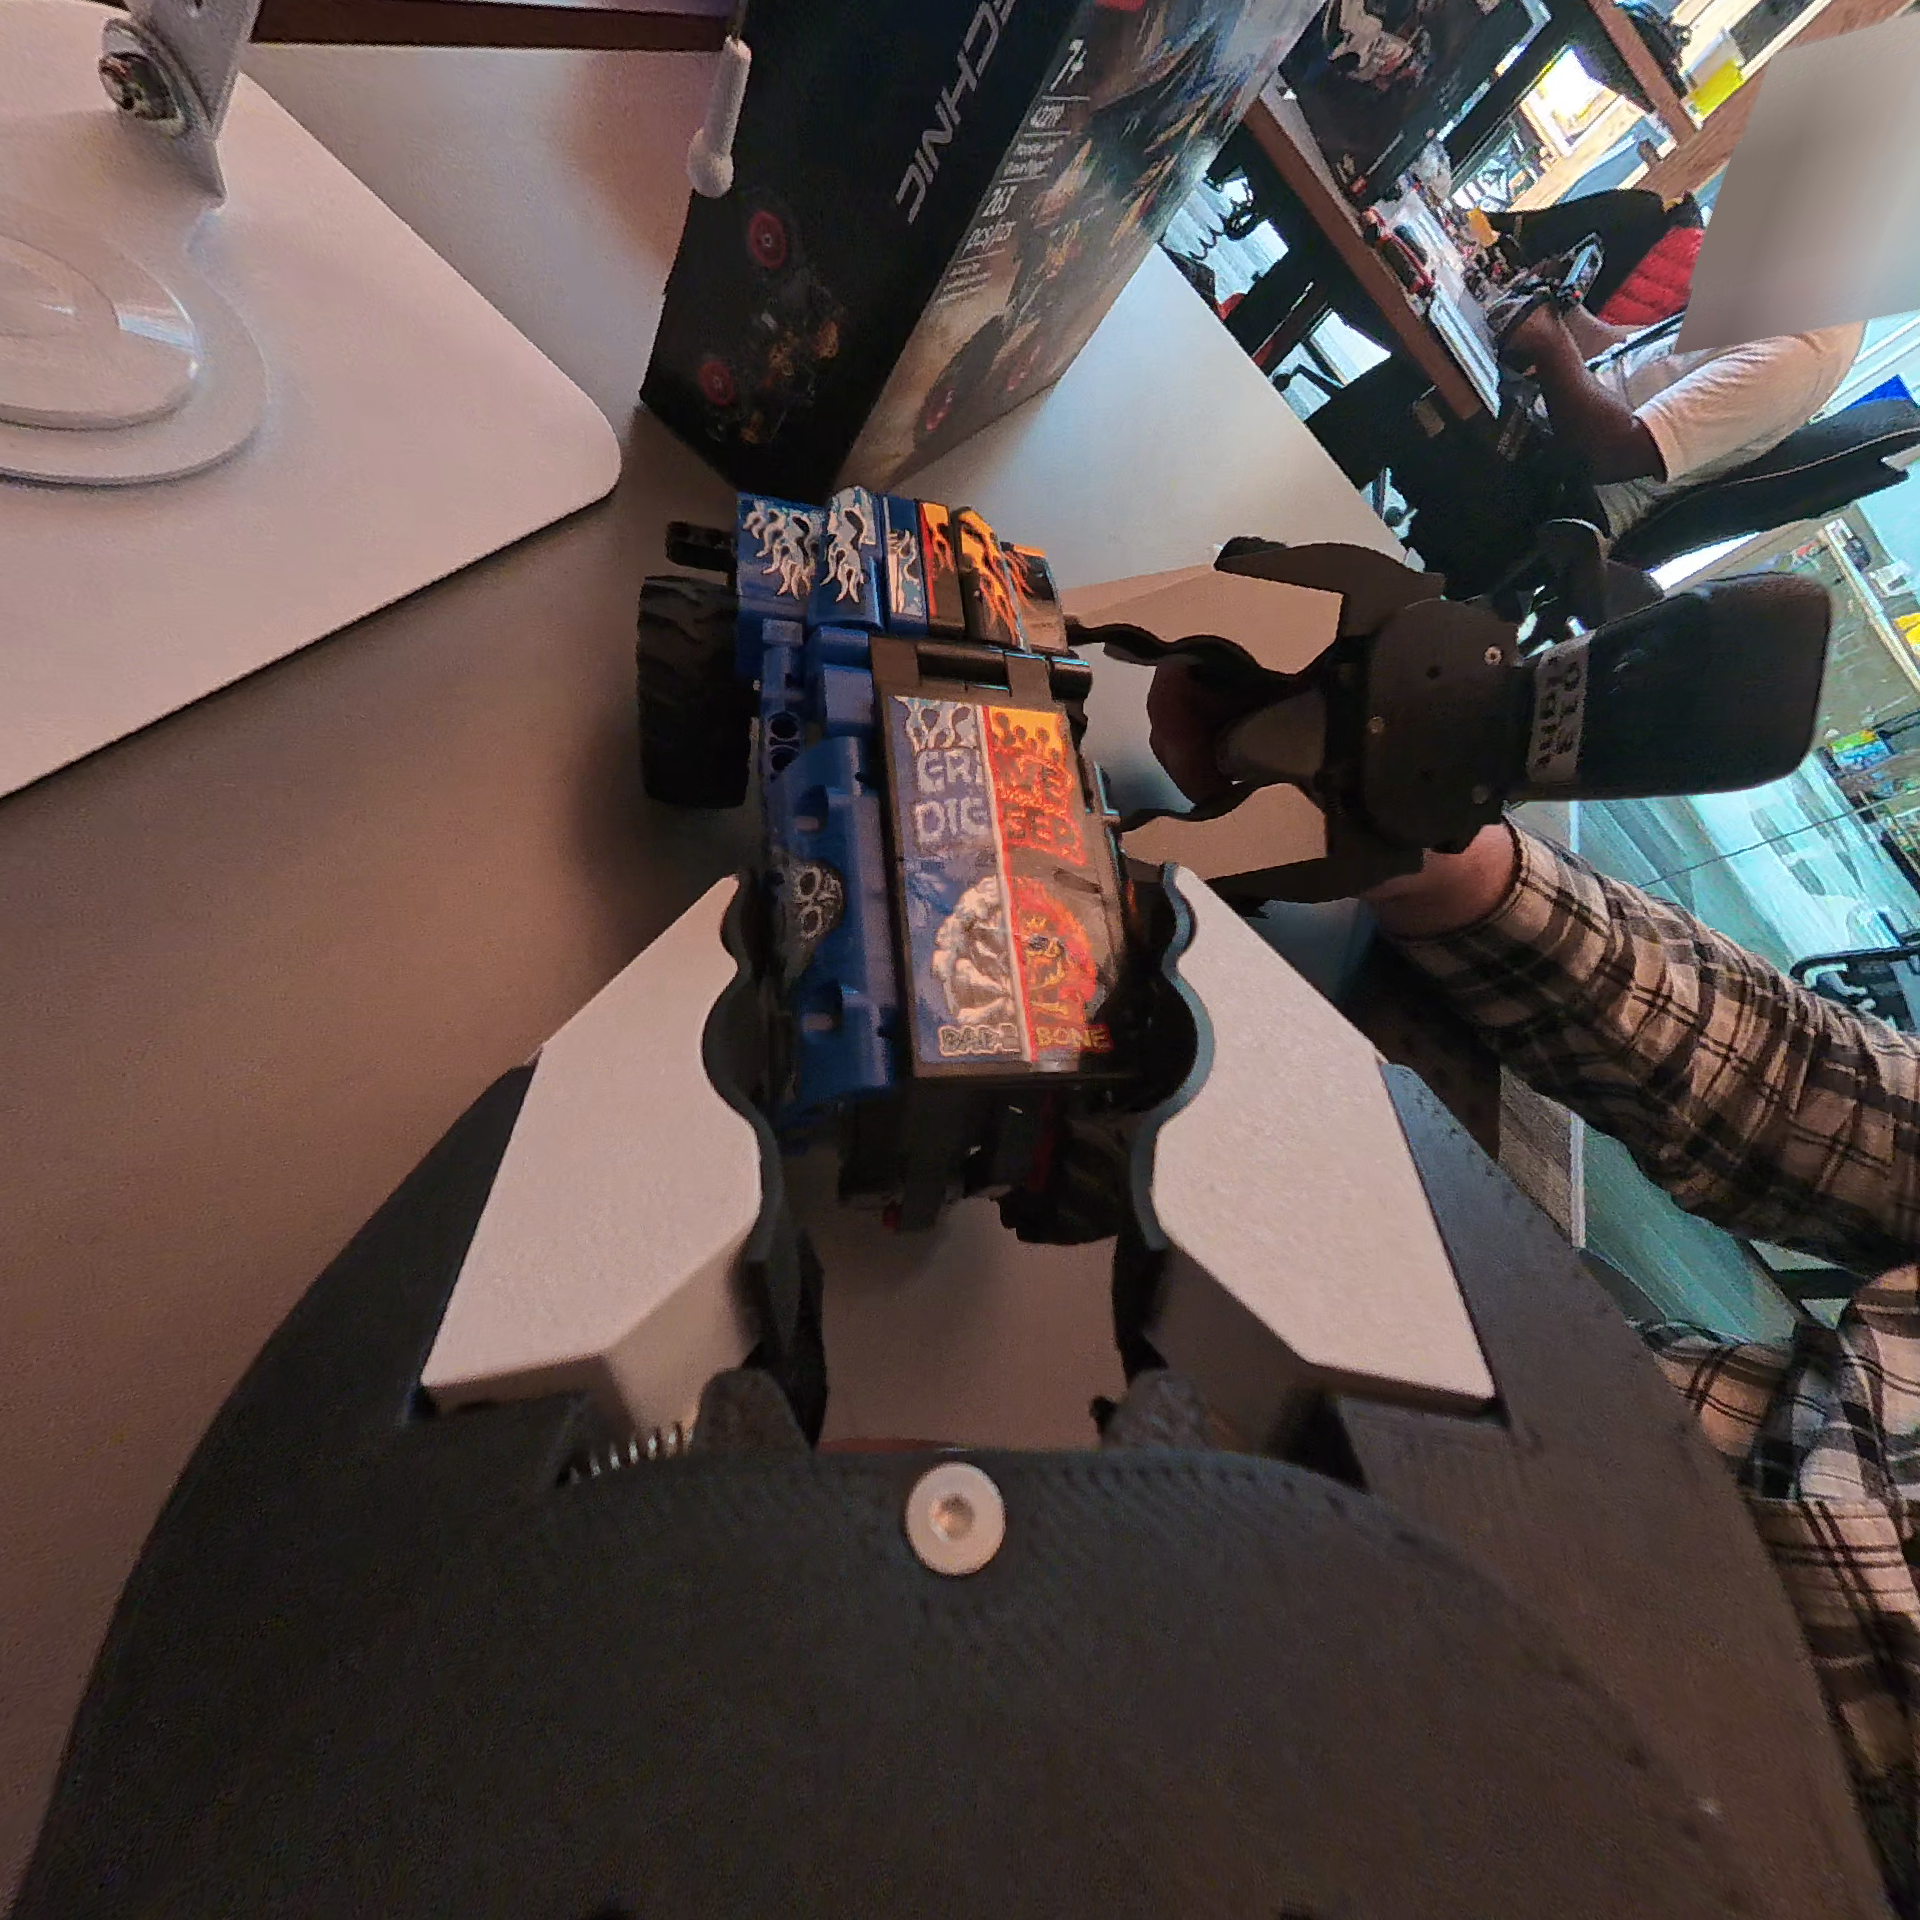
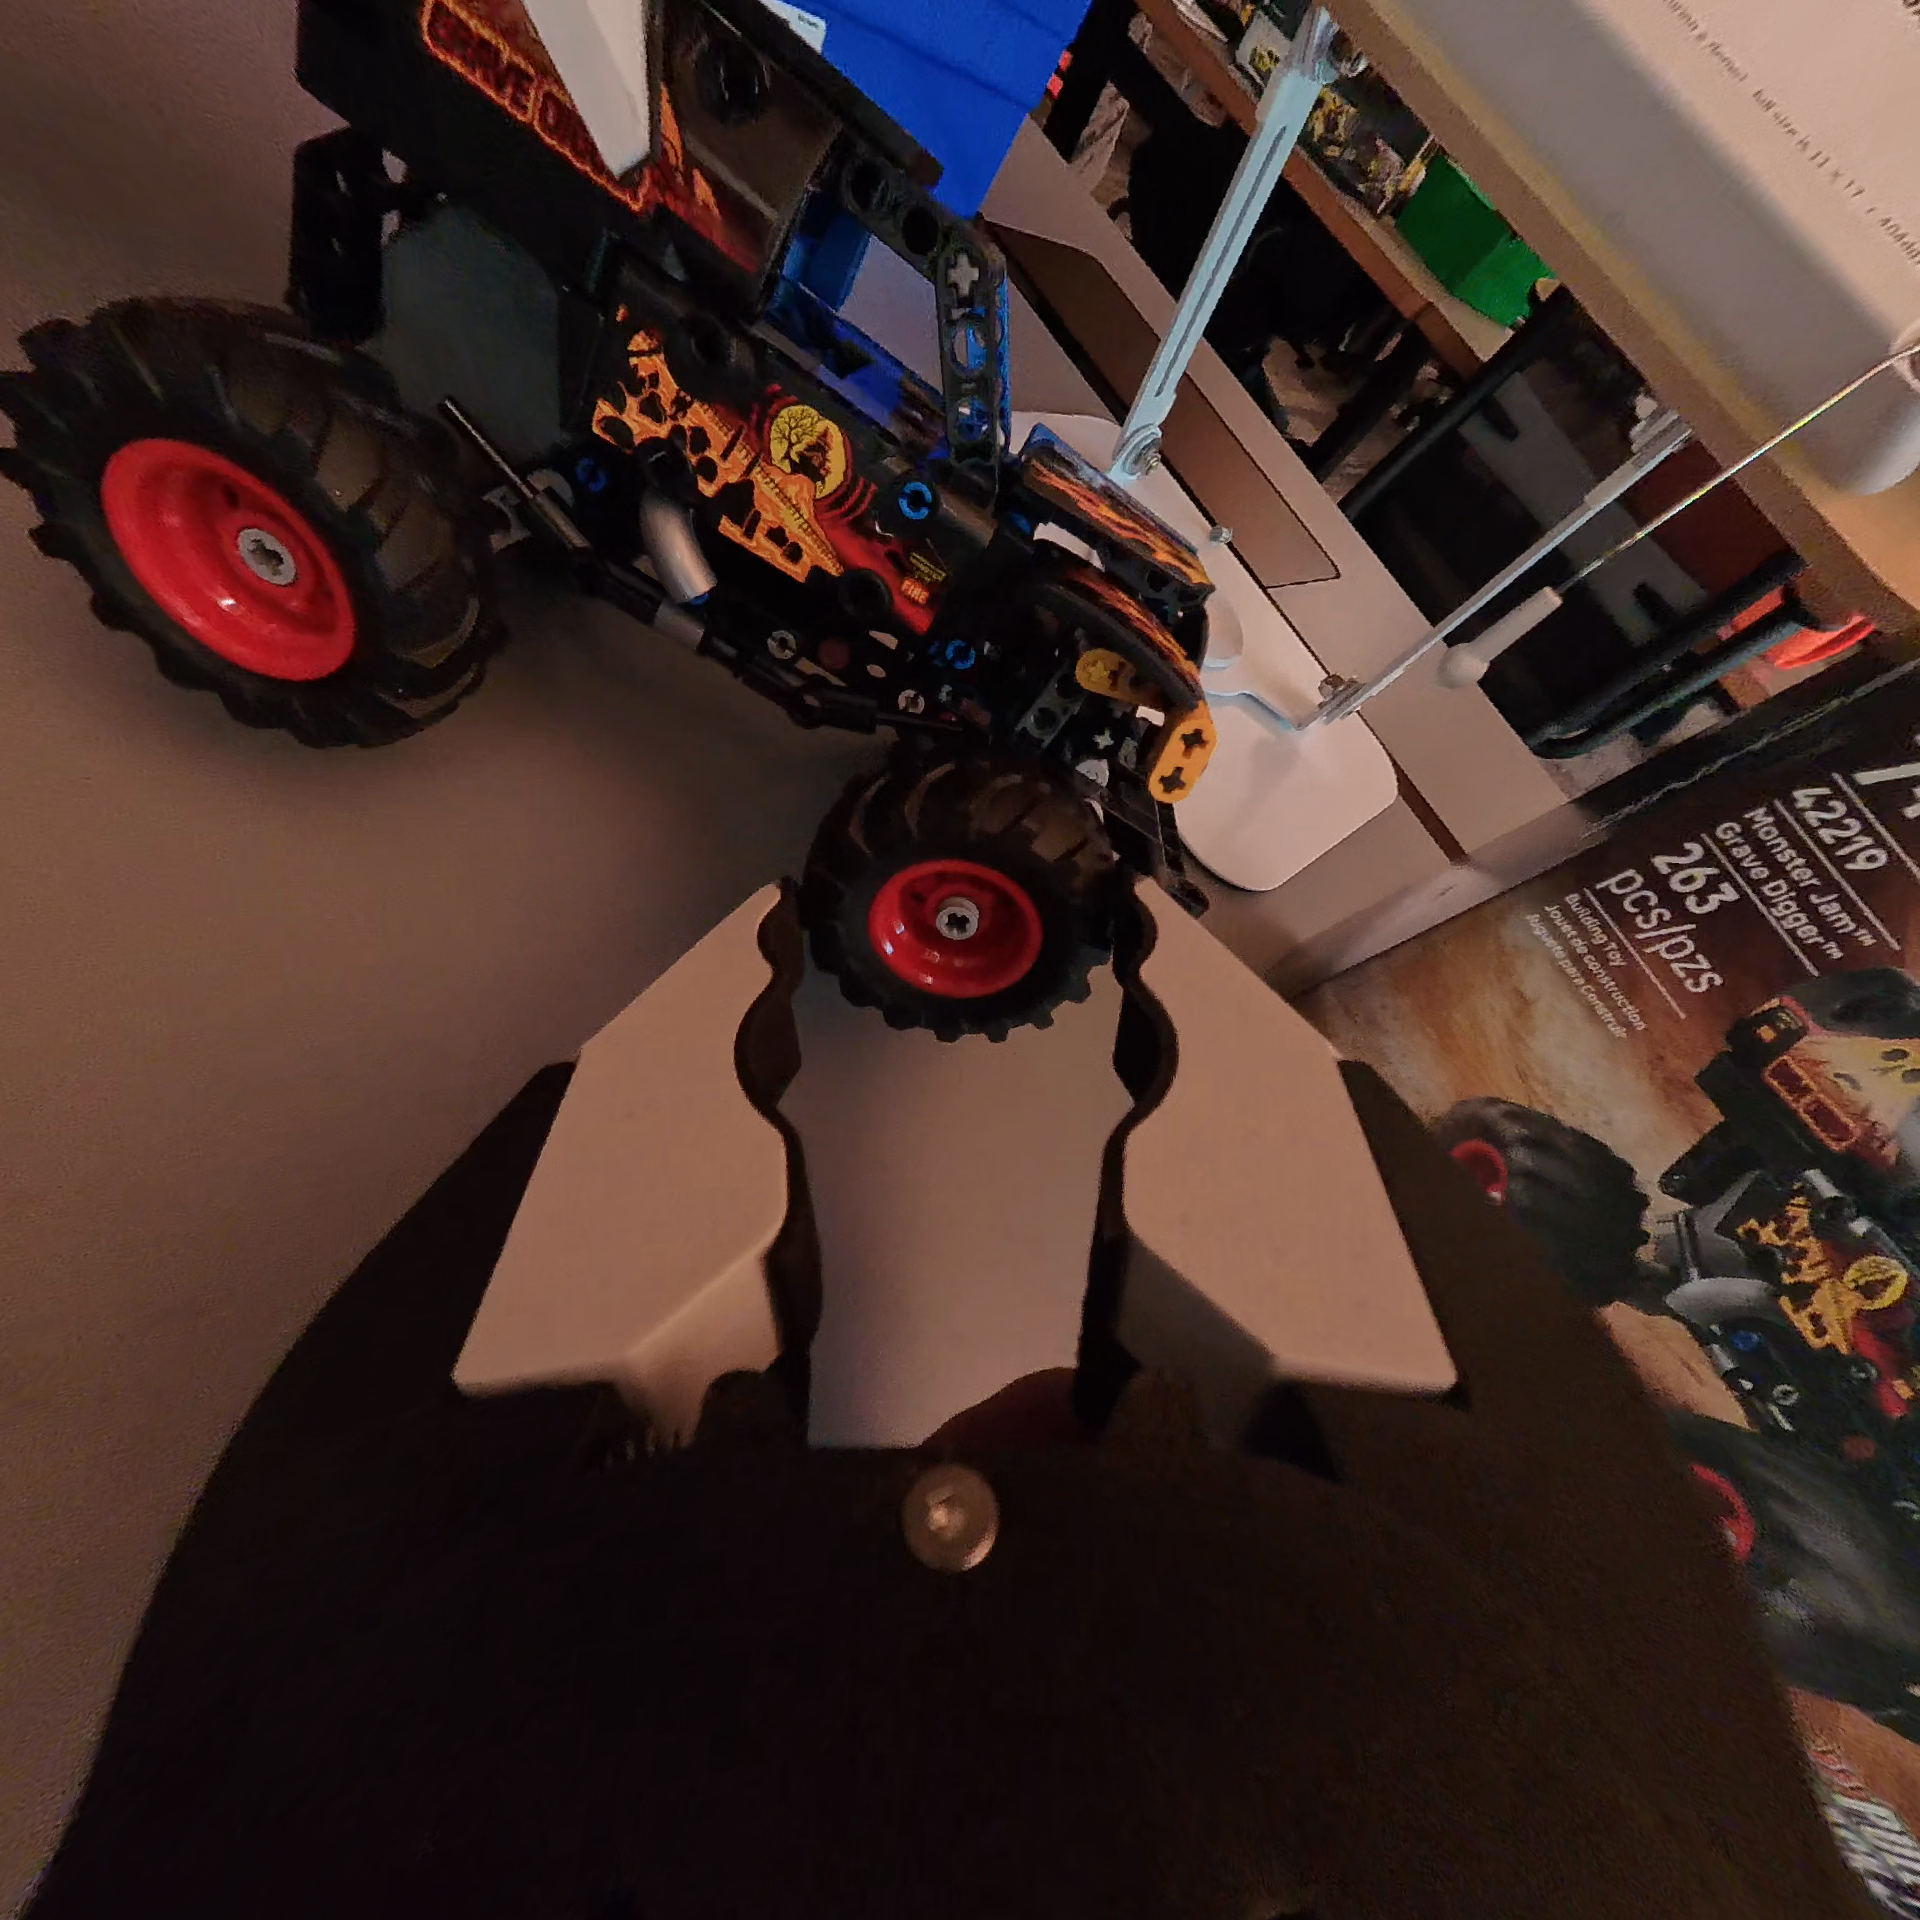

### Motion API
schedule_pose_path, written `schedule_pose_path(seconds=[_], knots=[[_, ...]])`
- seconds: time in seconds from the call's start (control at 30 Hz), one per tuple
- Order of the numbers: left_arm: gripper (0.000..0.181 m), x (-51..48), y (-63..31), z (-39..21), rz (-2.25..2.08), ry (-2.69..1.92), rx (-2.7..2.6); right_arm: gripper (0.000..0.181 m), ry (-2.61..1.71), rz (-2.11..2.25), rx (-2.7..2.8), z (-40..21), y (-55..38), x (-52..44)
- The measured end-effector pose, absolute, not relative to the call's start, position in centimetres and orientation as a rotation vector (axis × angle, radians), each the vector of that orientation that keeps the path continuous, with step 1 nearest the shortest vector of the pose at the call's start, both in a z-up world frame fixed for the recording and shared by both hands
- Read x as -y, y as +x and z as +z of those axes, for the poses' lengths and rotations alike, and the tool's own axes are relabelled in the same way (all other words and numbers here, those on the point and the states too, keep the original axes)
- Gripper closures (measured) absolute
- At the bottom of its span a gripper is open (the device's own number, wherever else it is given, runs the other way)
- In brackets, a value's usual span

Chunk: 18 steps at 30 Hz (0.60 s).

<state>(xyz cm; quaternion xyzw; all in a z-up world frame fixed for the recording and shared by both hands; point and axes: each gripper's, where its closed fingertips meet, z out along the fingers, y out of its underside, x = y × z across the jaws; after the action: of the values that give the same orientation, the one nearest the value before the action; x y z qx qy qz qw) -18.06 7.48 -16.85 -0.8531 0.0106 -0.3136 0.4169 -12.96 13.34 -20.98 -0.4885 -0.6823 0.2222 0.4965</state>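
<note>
white lamp base sits far left on the grey table, and just right of it stands the dark toy box. centre stage, the left gripper has its jaws closed in on the rear of the blue-and-orange toy truck, pads pressed to both flanks. over on the right, the right gripper comes in side-on, held by a hand with a plaid sleeve. from its own camera, the right gripper stands parted around the red-hubbed front wheel, tips on either side of the tyre; contact i cannot tell. rear wheel sits off left, box at the right edge.
</note>
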Motion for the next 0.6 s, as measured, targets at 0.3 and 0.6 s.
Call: schedule_pose_path(seconds=[0.3,0.6], knots=[[0.109,-7.5,-19.2,-14.6,-0.577,-2.056,-0.083,0.123,-1.201,0.525,1.694,-21.8,-13.2,-14.2],[0.099,-7.2,-18.0,-15.6,-0.104,-2.142,-0.278,0.124,-1.189,0.604,1.667,-20.6,-13.5,-13.2]])
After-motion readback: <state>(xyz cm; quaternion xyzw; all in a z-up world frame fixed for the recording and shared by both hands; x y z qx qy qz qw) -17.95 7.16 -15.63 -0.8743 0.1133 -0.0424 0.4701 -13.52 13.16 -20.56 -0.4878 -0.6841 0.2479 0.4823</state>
